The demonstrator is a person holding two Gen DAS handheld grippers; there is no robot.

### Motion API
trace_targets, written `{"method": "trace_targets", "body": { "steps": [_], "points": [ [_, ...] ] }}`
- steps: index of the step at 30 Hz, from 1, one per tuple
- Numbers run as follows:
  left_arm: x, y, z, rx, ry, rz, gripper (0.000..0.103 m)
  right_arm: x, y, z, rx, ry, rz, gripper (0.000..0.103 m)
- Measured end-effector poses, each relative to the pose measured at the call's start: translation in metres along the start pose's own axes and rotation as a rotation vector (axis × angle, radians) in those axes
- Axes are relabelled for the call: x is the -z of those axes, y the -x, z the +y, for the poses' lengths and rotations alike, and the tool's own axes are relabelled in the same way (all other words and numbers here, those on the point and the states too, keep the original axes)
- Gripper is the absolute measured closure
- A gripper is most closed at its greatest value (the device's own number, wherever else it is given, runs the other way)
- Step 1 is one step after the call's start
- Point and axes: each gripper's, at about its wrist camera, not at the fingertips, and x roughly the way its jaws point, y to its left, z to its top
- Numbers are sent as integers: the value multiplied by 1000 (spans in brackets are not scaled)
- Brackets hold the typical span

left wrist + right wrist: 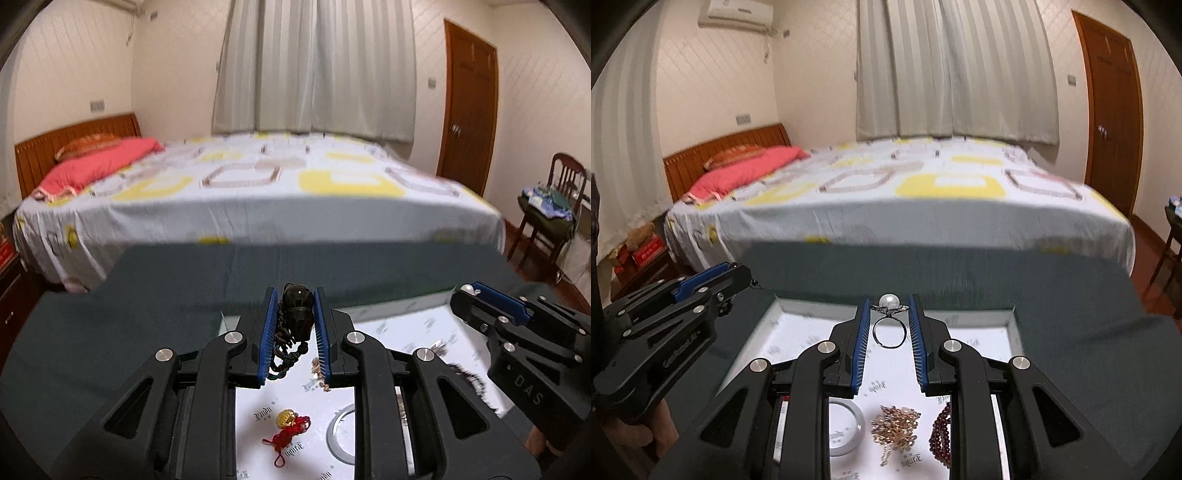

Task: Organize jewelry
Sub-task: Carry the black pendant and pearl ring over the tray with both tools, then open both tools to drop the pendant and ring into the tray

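We see the left gripper (295, 295) jaws clamped on a dark pendant (297, 308) with cord, right gripper (889, 304) jaws pinching a pearl ring (889, 321), both above the white tray (997, 332) on the counter (110, 350)

Dark grey cloth-covered table (1052, 314), white printed tray (798, 332) lying on it, near the bed (923, 206)

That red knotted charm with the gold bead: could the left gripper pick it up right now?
Probably not yet. The left gripper is already shut on a dark carved pendant, so the red knotted charm lying on the tray below stays out of its grasp.
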Motion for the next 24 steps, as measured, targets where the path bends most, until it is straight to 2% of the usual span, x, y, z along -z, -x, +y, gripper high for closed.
{"method": "trace_targets", "body": {
  "steps": [6,16,24],
  "points": [
    [16,-47,9,-20,12,109,83,18,-35,-7,16,-6,83,81],
    [31,-83,20,-32,32,245,83,30,-63,-14,24,-34,187,81],
    [34,-91,20,-36,36,279,83,30,-69,-11,37,-26,214,81]
  ]
}}
